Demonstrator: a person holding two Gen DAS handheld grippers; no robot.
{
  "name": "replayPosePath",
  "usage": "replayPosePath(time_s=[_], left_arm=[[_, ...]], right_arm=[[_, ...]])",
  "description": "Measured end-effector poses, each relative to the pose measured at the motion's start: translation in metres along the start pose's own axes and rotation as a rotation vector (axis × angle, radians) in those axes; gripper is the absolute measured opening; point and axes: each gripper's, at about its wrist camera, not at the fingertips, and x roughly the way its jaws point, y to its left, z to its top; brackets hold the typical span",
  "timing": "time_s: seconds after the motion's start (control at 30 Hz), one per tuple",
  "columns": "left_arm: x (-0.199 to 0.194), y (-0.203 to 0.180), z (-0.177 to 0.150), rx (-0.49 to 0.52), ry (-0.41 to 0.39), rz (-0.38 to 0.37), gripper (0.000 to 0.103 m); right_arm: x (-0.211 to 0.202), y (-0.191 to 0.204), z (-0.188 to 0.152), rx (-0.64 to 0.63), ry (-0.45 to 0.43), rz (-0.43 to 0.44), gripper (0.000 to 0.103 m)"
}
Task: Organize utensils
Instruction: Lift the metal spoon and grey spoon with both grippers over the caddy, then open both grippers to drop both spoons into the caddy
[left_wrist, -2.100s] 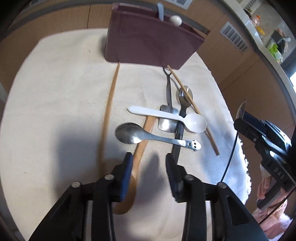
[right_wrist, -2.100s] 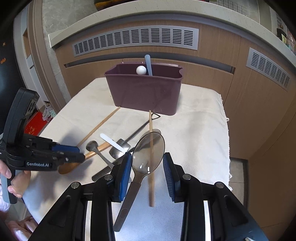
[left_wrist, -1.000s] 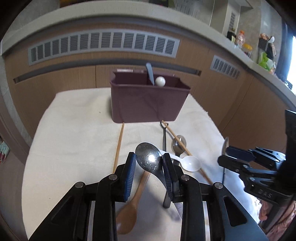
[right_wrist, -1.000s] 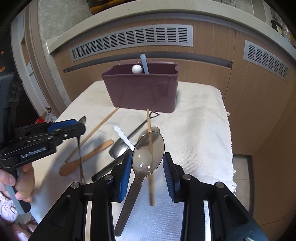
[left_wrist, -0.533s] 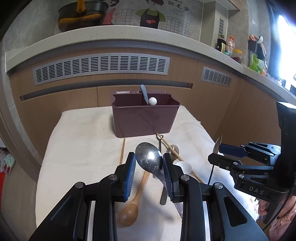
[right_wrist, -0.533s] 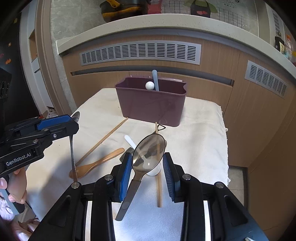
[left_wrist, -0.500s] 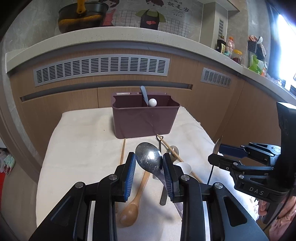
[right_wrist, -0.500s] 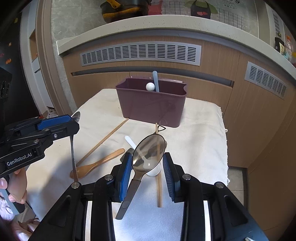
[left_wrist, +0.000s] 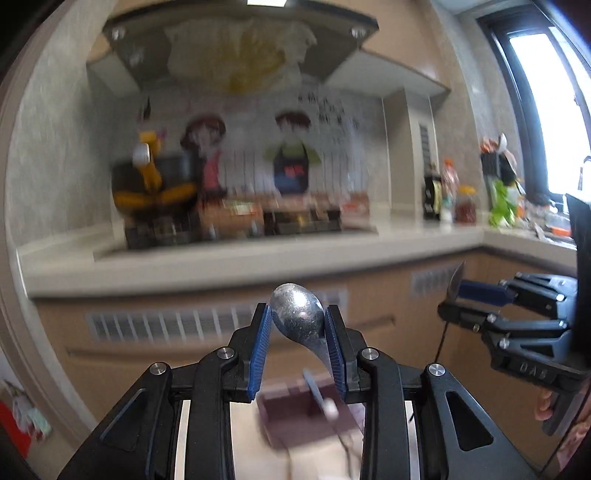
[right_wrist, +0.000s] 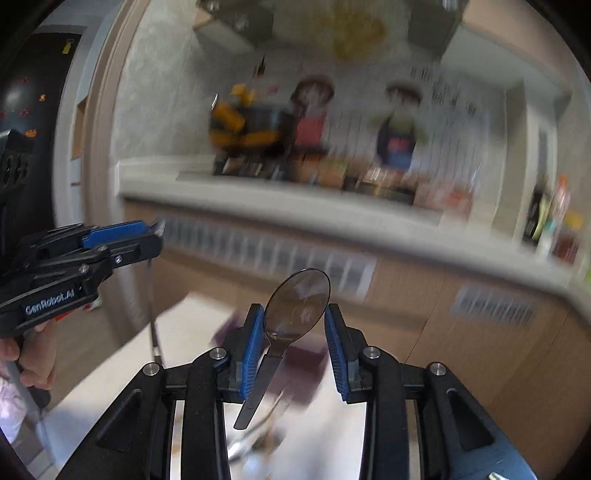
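My left gripper (left_wrist: 297, 325) is shut on a shiny metal spoon (left_wrist: 299, 319), bowl up between the blue pads. My right gripper (right_wrist: 295, 325) is shut on a dark translucent spoon (right_wrist: 295, 308), bowl up, handle hanging down. Both are raised and tilted up toward the kitchen wall. The maroon utensil box (left_wrist: 303, 417) shows blurred low in the left wrist view, with a blue handle and a white ball-ended utensil in it. It also shows blurred behind the spoon handle in the right wrist view (right_wrist: 306, 362). The right gripper appears at the right of the left wrist view (left_wrist: 465, 295).
A counter (left_wrist: 236, 258) with jars, bottles and a pot runs across the back, above vented wooden cabinet fronts (left_wrist: 147, 325). The cloth-covered table (right_wrist: 177, 332) lies below, with loose utensils blurred near the bottom edge (right_wrist: 255, 439). A window (left_wrist: 546, 110) is at the right.
Both grippers have tilted sharply upward with their spoons still held. The box and table have dropped to the bottom of both views, and the scene is motion-blurred.
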Motion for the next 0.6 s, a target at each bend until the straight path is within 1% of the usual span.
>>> replayPosePath(time_s=[0.03,0.1,0.17,0.2,0.37,0.5,0.6], left_arm=[[0.007,0.003,0.007,0.017,-0.028,0.027,0.031],[0.023,0.005,0.01,0.044,-0.056,0.064,0.031],[0.044,0.008,0.006,0.064,-0.057,0.085,0.031],[0.057,0.01,0.0,0.067,-0.048,0.093,0.031],[0.109,0.014,-0.037,0.092,0.013,0.129,0.031],[0.147,0.017,-0.074,0.104,0.094,0.121,0.031],[0.167,0.016,-0.097,0.106,0.154,0.111,0.031]], right_arm=[[0.006,-0.003,0.01,-0.01,-0.021,-0.032,0.031],[0.022,-0.005,0.022,-0.05,-0.041,-0.086,0.031],[0.044,-0.005,0.022,-0.076,-0.041,-0.128,0.031],[0.055,-0.005,0.02,-0.082,-0.027,-0.133,0.031],[0.114,-0.01,-0.012,-0.05,0.081,-0.116,0.031],[0.15,-0.014,-0.042,-0.019,0.164,-0.08,0.031],[0.171,-0.012,-0.063,-0.007,0.217,-0.058,0.031]])
